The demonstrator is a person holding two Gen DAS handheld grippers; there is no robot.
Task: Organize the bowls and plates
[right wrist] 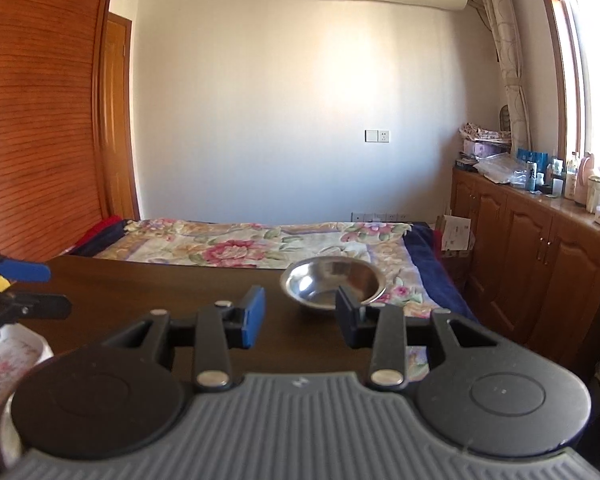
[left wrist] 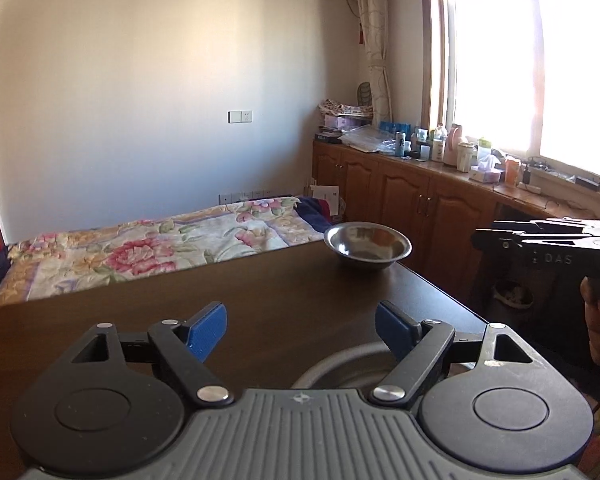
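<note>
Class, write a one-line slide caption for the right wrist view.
Open right gripper hovers over a dark table, facing a steel bowl near its far edge.

Steel bowl (left wrist: 368, 245) (right wrist: 333, 285): shiny, shallow, wide-rimmed, upright and empty, resting on the dark wooden surface (left wrist: 260, 292) close to its far edge, toward the right corner. Second metal dish (left wrist: 340, 368): grey, curved rim only partly seen, lying on the near part of the same surface, well apart from the bowl. White floral plate (right wrist: 8, 364): pale, pink flower print, at the near left.
</note>
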